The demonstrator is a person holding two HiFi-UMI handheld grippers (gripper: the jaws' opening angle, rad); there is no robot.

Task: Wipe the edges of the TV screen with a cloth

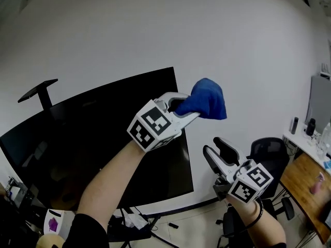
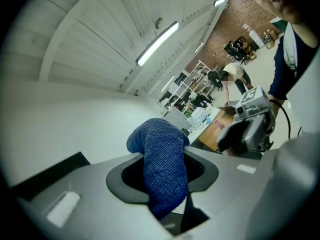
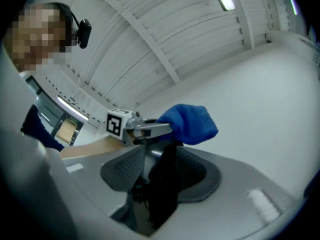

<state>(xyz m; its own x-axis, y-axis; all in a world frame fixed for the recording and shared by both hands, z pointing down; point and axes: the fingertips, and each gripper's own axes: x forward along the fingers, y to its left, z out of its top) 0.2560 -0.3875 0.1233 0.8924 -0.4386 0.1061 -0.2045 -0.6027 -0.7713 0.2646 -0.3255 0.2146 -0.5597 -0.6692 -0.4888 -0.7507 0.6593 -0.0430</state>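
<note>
L gripper (image 1: 185, 109) clamped on blue cloth (image 1: 208, 99), held just off TV screen (image 1: 93, 138) upper right edge. R gripper (image 1: 213, 144) lower, jaws apart, nothing btwn.

My blue cloth (image 1: 207, 99) looks soft and fuzzy. The black TV screen (image 1: 93, 138) is shiny and smooth. My left claw (image 1: 183, 111) is pale, smooth plastic.

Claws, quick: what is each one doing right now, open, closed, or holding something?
Left claw: closed on the blue cloth.
Right claw: open, holding nothing.
</note>
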